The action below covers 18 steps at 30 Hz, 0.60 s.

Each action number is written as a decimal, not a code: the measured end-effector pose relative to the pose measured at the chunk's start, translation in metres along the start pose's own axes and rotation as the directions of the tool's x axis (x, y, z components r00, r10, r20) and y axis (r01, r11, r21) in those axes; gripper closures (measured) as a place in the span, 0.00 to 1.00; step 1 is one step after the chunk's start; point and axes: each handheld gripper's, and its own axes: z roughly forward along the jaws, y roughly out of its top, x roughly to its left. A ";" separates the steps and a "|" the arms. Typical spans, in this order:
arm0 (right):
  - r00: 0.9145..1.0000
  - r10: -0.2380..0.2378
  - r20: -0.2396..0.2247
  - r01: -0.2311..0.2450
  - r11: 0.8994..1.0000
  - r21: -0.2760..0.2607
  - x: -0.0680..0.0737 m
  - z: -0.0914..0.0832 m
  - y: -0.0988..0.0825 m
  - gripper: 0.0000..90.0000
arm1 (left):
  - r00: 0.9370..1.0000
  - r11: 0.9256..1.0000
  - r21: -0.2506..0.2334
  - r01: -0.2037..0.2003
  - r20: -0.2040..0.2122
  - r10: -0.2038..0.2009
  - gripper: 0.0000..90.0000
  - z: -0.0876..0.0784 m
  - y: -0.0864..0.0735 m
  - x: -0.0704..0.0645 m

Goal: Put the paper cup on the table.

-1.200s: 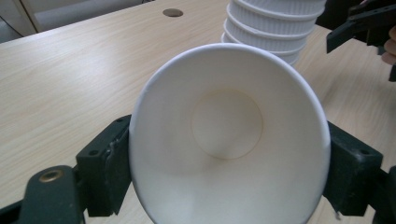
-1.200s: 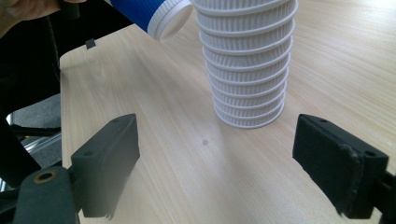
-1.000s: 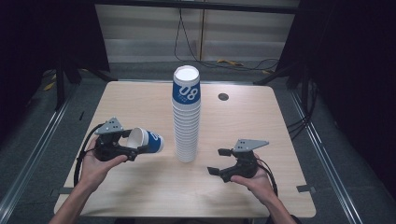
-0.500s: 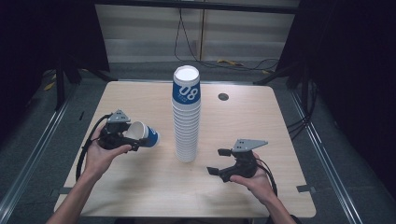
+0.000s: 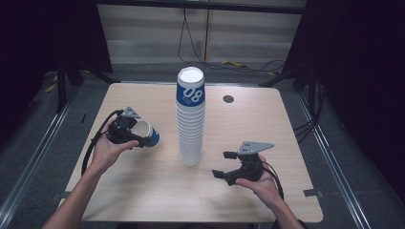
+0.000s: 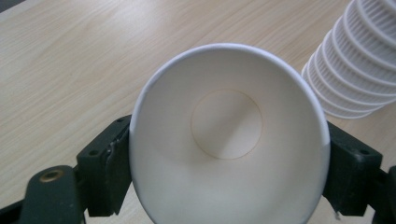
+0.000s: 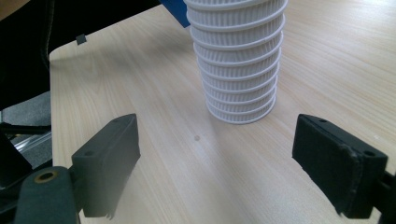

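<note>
A tall stack of upside-down white paper cups (image 5: 190, 119) stands mid-table, its top cup blue with "08". The stack's ribbed rims appear at upper right in the left gripper view (image 6: 355, 70) and ahead in the right gripper view (image 7: 238, 60). My left gripper (image 5: 131, 136) is shut on a single blue-and-white paper cup (image 5: 145, 133), held on its side left of the stack, mouth facing the camera (image 6: 229, 135). My right gripper (image 5: 223, 164) stands open above the table to the stack's right front, with nothing between its fingers (image 7: 107, 154).
The wooden table (image 5: 157, 191) has a round cable hole (image 5: 228, 98) at the back right. Dark floor and metal rails surround the table; cables hang behind it.
My left gripper has carried the cup a little up and toward the stack, turning it slightly. The right gripper has stayed in place, open.
</note>
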 end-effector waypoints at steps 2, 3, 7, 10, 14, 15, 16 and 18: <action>1.000 -0.001 0.000 0.001 1.000 0.000 0.000 0.000 0.000 0.17 | 1.000 1.000 0.009 0.003 -0.005 -0.003 0.19 0.003 0.001 0.002; 1.000 -0.002 0.000 0.002 1.000 0.001 0.000 0.000 0.000 0.17 | 1.000 1.000 0.010 0.008 -0.007 -0.008 0.19 0.004 0.002 0.004; 1.000 -0.007 0.000 0.007 1.000 -0.001 0.000 -0.001 0.000 0.17 | 1.000 0.999 0.039 0.006 -0.014 -0.005 0.19 0.009 0.005 0.008; 1.000 -0.006 0.004 0.006 1.000 -0.004 -0.001 -0.002 0.001 0.17 | 1.000 0.998 0.067 -0.003 -0.018 0.005 0.19 0.012 0.005 0.008; 1.000 -0.006 0.004 0.006 1.000 0.001 -0.001 -0.001 0.000 0.17 | 1.000 0.997 0.070 -0.012 -0.024 0.013 0.19 0.014 0.008 0.005; 1.000 -0.008 0.004 0.008 1.000 0.001 -0.001 -0.001 0.000 0.17 | 0.999 0.997 0.076 -0.026 -0.028 0.029 0.18 0.014 0.009 0.005; 1.000 -0.008 0.004 0.008 1.000 -0.001 -0.001 -0.001 0.000 0.17 | 0.999 0.996 0.081 -0.035 -0.039 0.038 0.18 0.015 0.010 0.003; 1.000 -0.008 0.006 0.008 1.000 -0.005 -0.001 -0.002 0.001 0.17 | 0.999 0.994 0.101 -0.042 -0.030 0.045 0.18 0.018 0.011 0.002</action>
